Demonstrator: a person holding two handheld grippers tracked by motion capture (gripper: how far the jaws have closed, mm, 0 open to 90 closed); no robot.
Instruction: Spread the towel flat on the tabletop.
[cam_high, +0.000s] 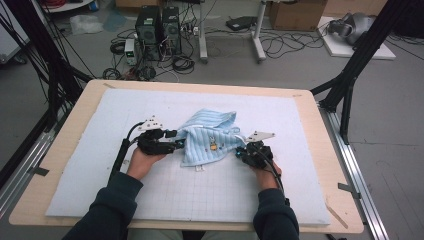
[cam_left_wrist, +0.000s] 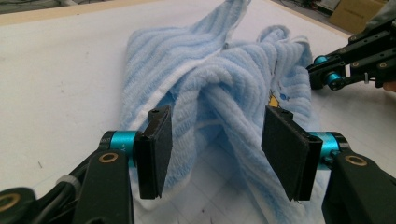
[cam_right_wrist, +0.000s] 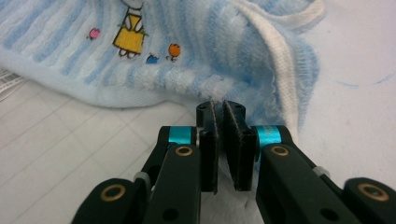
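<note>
Here the left gripper (cam_left_wrist: 215, 151) gapes around the towel (cam_high: 209, 137), right gripper (cam_right_wrist: 223, 140) shut empty.

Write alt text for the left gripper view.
A crumpled light-blue striped towel lies on a white gridded mat, a raised fold of it sitting between the open black jaws of the left gripper, whose pads do not press on it. At the upper right, the right gripper reaches the towel's far edge.

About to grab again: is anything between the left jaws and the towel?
Nothing visible. The left gripper stands open, and a raised fold of the blue towel already lies between its jaws, untouched by either pad.
</note>
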